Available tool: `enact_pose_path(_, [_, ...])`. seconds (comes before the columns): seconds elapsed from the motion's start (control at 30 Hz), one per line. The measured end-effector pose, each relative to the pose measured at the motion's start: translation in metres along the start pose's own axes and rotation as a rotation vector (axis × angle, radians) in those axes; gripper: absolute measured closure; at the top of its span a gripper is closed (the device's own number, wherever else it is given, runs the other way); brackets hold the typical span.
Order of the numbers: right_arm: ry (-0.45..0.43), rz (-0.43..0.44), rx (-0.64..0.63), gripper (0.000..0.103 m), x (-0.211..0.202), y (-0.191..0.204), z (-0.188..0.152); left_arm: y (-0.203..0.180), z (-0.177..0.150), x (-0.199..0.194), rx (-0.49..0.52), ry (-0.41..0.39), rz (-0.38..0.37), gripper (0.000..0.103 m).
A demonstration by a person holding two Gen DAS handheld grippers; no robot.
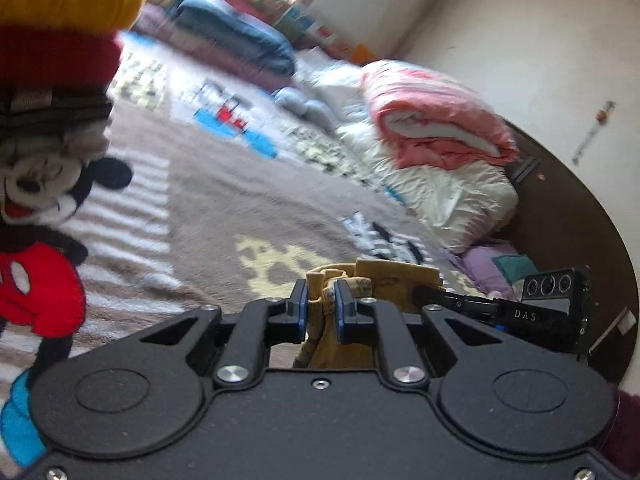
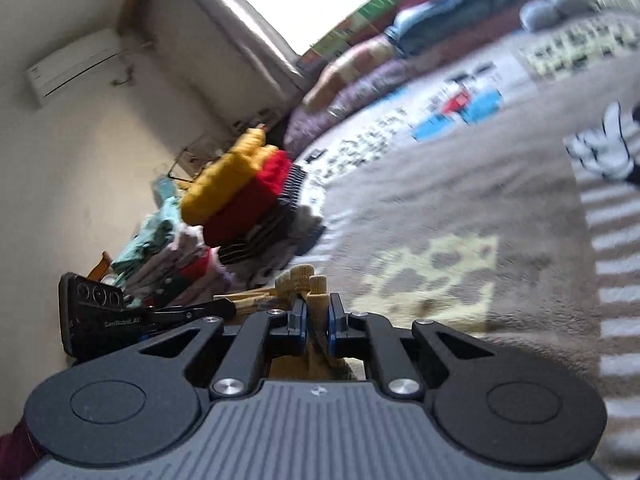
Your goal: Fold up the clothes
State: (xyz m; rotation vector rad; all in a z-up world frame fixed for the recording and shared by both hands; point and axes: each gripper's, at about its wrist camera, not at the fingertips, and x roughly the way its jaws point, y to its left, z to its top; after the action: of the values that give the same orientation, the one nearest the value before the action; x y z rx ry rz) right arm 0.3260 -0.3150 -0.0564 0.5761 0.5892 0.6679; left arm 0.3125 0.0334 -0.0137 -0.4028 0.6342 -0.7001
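A mustard-yellow knitted garment hangs between both grippers above the bed. My left gripper is shut on a bunched fold of it, the blue pads pressing the cloth. To its right the other gripper's black body shows, reaching into the same garment. In the right wrist view my right gripper is shut on another ribbed edge of the yellow garment. The left gripper's body sits at the left there. Most of the garment is hidden under the gripper bodies.
A brown cartoon-print blanket covers the bed. A stack of folded clothes, yellow and red on top, stands at one side. A pink and white quilt and blue bedding lie at the back. A white wall stands behind.
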Motion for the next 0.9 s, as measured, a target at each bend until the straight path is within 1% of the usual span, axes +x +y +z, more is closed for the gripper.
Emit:
enact_pose_path(0.17, [-0.031,0.025,-0.077,0.091,-0.040,0.037,-0.012,-0.046,-0.023,-0.047,0.164,-0.074,-0.011,0.092])
enact_pose_path(0.33, [-0.075,0.035,-0.161,0.091,-0.085,0.070,-0.036,-0.084,-0.063,-0.087,0.329,-0.123,0.001,0.092])
enact_pose_path(0.5, [-0.052,0.005,-0.344,0.091,-0.113,0.106,-0.076,-0.104,-0.108,-0.113,0.455,-0.148,0.035,0.092])
enact_pose_path(0.6, [-0.038,-0.014,-0.444,0.091,-0.128,0.120,-0.104,-0.114,-0.134,-0.119,0.550,-0.131,0.068,0.092])
enact_pose_path(0.77, [0.032,-0.081,-0.569,0.091,-0.134,0.129,-0.150,-0.121,-0.173,-0.115,0.672,-0.063,0.111,0.092])
enact_pose_path(0.87, [0.081,-0.134,-0.647,0.090,-0.131,0.129,-0.176,-0.125,-0.199,-0.108,0.769,0.001,0.142,0.092])
enact_pose_path(0.9, [0.096,-0.156,-0.671,0.088,-0.129,0.129,-0.184,-0.126,-0.208,-0.106,0.805,0.029,0.153,0.092])
